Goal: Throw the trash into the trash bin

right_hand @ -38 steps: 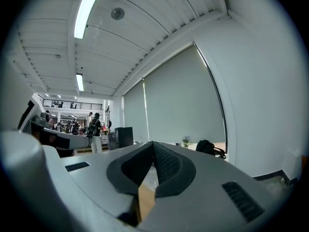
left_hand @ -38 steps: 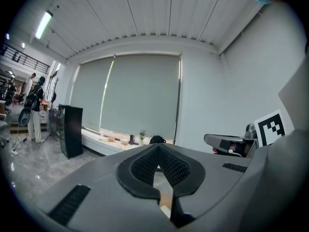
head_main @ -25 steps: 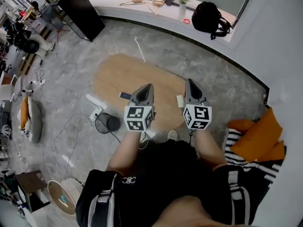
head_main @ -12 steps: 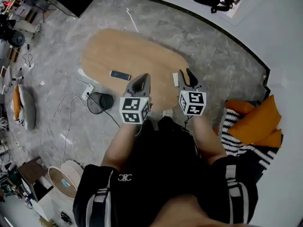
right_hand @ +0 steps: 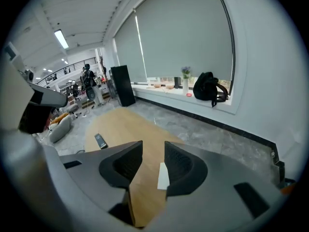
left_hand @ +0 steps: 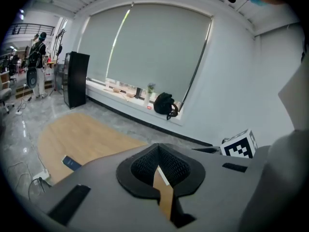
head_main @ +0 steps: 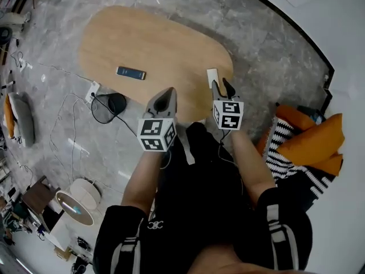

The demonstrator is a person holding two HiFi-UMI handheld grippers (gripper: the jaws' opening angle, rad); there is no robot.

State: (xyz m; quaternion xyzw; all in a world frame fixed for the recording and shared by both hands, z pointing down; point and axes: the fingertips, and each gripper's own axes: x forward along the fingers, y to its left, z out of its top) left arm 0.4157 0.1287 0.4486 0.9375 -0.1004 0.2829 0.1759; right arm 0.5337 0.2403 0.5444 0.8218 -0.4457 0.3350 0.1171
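A white scrap of paper (head_main: 212,76) lies at the near right edge of the oval wooden table (head_main: 148,44). In the right gripper view the paper (right_hand: 163,176) shows through the gap between my jaws. My right gripper (head_main: 221,87) hovers just short of it; its jaws are opening and hold nothing (right_hand: 153,151). My left gripper (head_main: 165,96) hangs over the table's near edge, shut and empty (left_hand: 159,151). The black mesh trash bin (head_main: 108,107) stands on the floor left of the table.
A dark phone (head_main: 131,72) lies on the table. Cables and a power strip (head_main: 93,89) run across the floor by the bin. Orange cushions and striped fabric (head_main: 308,147) sit at the right. A black backpack (right_hand: 210,93) rests on the window sill.
Both grippers have come down toward the table's near edge. The right gripper's jaws have gone from shut to apart. The left stays shut.
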